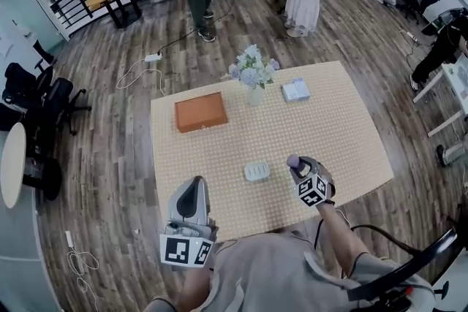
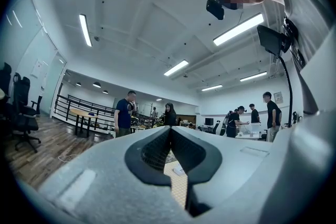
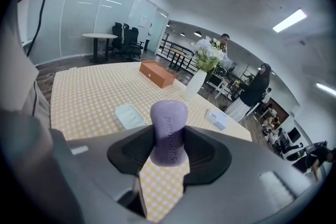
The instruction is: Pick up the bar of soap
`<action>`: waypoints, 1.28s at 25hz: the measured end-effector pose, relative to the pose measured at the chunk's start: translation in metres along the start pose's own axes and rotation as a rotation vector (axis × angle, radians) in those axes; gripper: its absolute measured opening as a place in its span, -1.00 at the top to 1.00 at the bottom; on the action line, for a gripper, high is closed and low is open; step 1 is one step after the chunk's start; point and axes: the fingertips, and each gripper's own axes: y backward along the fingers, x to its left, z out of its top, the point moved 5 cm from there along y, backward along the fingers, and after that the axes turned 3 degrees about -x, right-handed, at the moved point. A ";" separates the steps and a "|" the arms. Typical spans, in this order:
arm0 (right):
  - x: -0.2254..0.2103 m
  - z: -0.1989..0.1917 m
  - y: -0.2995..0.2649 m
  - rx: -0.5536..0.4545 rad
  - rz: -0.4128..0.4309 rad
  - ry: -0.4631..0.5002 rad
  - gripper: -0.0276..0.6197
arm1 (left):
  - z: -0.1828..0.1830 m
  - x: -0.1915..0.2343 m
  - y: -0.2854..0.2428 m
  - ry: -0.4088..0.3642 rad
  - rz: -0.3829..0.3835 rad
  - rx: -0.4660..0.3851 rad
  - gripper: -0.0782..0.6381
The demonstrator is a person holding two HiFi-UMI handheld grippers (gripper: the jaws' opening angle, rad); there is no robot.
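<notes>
Standing on end between the dark pads of the right tool (image 3: 169,152), the rounded, matte purple bar of soap (image 3: 169,128) is gripped above the checked counter (image 1: 329,135) near its near edge, beside a white ridged soap dish (image 1: 257,171). Embossed lettering is seen but cannot be read. The left tool (image 2: 170,140) is closed and empty.

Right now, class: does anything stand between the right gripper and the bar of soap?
Nothing visible does: the right gripper is already shut on the purple bar of soap, held over the table.
</notes>
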 end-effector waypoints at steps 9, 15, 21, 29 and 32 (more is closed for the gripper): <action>-0.049 -0.063 -0.041 0.232 0.043 -0.194 0.36 | -0.002 0.003 0.007 -0.010 0.036 0.015 0.80; -0.050 -0.098 -0.071 0.350 0.114 -0.195 0.36 | 0.005 0.010 0.022 -0.027 0.080 0.043 0.80; -0.049 -0.130 -0.097 0.457 0.118 -0.167 0.36 | 0.008 0.010 0.031 -0.050 0.110 0.058 0.80; -0.058 -0.145 -0.119 0.529 0.097 -0.202 0.36 | 0.007 0.005 0.037 -0.058 0.148 0.074 0.80; -0.059 -0.146 -0.122 0.536 0.097 -0.211 0.36 | 0.005 0.003 0.038 -0.055 0.155 0.077 0.80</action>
